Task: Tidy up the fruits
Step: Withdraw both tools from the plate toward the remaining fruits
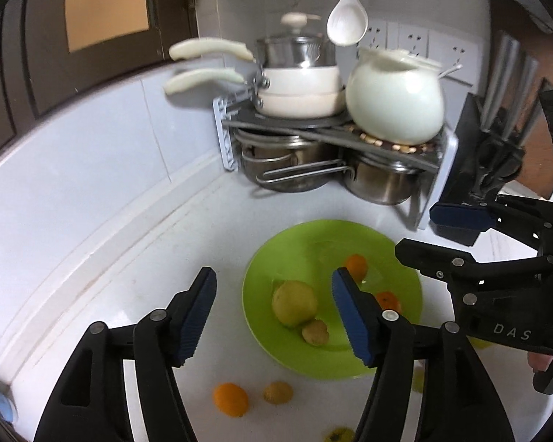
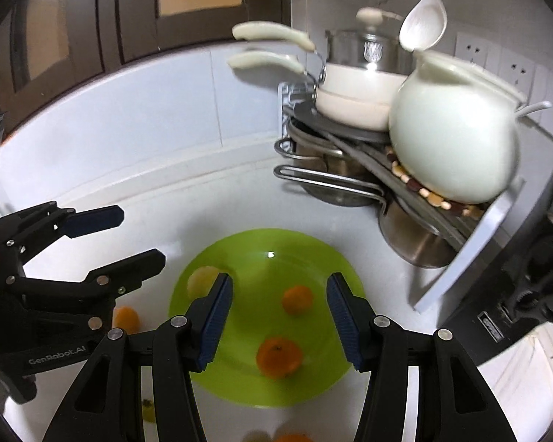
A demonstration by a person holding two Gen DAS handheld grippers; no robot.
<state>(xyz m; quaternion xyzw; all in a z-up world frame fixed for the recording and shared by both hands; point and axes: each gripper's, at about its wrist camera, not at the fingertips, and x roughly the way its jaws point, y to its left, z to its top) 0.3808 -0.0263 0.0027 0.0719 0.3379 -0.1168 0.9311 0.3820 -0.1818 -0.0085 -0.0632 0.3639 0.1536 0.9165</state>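
A green plate (image 1: 302,246) lies on the white counter and holds a yellow lemon (image 1: 294,304), a small brown fruit (image 1: 315,332) and two oranges (image 1: 355,264). My left gripper (image 1: 274,316) is open and empty above the plate's left part. An orange (image 1: 230,399) and a brown fruit (image 1: 278,392) lie on the counter in front of it. In the right wrist view my right gripper (image 2: 280,316) is open and empty over the plate (image 2: 247,258), above two oranges (image 2: 278,357). The left gripper (image 2: 121,235) shows at the left.
A corner rack (image 1: 335,129) with white pans, steel pots and a white jar (image 1: 396,99) stands behind the plate. A knife block (image 1: 486,147) is at the right. More fruit (image 2: 127,318) lies on the counter by the plate's left and front edges.
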